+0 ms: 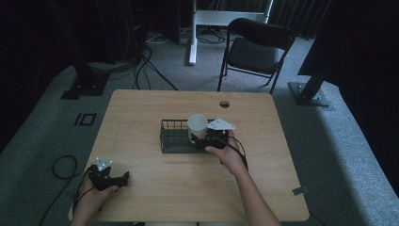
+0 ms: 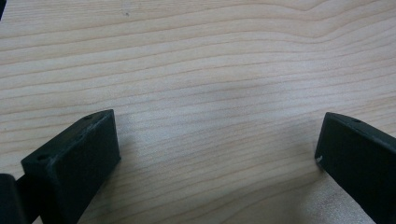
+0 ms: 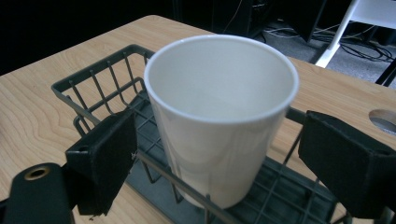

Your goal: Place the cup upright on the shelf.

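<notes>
With the cup (image 3: 219, 116) upright inside the basket (image 3: 93, 88), we kept the right gripper (image 3: 219, 154) wide open, jaws clear on both sides, while the left gripper (image 2: 217, 154) rested well away from the basket, open and empty.

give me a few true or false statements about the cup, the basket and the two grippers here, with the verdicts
1. The white cup stands upright inside the wire basket. True.
2. The right gripper is clamped shut on the cup. False: its jaws stand open on either side of the cup, with gaps showing.
3. The cup is full of liquid. False: its inside looks empty.
4. The left gripper is open over bare table. True.
5. The left gripper is beside the basket. False: in the high view it sits near the table's front left corner, well apart from the basket.
</notes>
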Demonstrator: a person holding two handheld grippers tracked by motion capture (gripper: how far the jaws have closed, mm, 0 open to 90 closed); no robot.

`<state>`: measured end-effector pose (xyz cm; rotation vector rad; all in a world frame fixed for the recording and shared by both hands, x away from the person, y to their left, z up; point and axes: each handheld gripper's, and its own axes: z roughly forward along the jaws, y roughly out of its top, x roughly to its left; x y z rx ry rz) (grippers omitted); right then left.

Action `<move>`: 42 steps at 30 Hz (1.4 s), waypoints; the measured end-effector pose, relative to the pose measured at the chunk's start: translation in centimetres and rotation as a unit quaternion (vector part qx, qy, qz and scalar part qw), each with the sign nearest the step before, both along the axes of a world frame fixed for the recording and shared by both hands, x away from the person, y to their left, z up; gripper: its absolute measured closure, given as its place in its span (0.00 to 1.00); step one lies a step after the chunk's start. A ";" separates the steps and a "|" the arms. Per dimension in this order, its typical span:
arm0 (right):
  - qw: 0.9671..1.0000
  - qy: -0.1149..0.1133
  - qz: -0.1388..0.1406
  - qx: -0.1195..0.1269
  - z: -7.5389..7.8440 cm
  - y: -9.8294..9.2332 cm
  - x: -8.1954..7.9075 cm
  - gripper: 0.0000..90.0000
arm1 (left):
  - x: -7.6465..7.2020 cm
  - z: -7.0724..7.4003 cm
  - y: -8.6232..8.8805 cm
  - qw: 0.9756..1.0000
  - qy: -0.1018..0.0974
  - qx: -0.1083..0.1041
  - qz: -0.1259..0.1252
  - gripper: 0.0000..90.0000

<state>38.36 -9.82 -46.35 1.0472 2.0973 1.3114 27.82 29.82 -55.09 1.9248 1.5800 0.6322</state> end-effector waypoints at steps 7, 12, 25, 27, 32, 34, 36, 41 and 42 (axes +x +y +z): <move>1.000 -0.007 -0.003 0.002 0.0 -1.1 -0.7 0.13 | 0.0 0.0 0.0 1.000 0.000 0.000 0.000 0.00; 1.000 -0.015 -0.002 -0.001 0.2 -1.9 -1.5 0.13 | 0.0 0.0 0.0 1.000 0.000 0.000 0.000 0.00; 1.000 -0.020 -0.007 -0.002 -0.8 -4.4 -3.0 0.13 | 0.0 0.0 0.0 1.000 0.000 0.000 0.000 0.00; 1.000 -0.019 -0.009 -0.003 -1.1 -4.8 -3.2 0.13 | 0.0 0.0 0.0 1.000 0.000 0.000 0.000 0.00; 1.000 -0.016 -0.016 -0.004 -1.8 -5.9 -3.5 0.13 | 0.0 0.0 0.0 1.000 0.000 0.000 0.000 0.00; 1.000 -0.016 -0.018 -0.002 -2.0 -6.4 -3.7 0.13 | 0.0 0.0 0.0 1.000 0.000 0.000 0.000 0.00; 1.000 -0.017 -0.020 -0.003 -2.3 -6.7 -3.8 0.13 | 0.0 0.0 0.0 1.000 0.000 0.000 0.000 0.00; 1.000 -0.012 -0.024 0.000 -2.9 -7.5 -4.0 0.13 | 0.0 0.0 0.0 1.000 0.000 0.000 0.000 0.00; 1.000 -0.010 -0.024 0.000 -3.1 -7.7 -4.1 0.13 | 0.0 0.0 0.0 1.000 0.000 0.000 0.000 0.00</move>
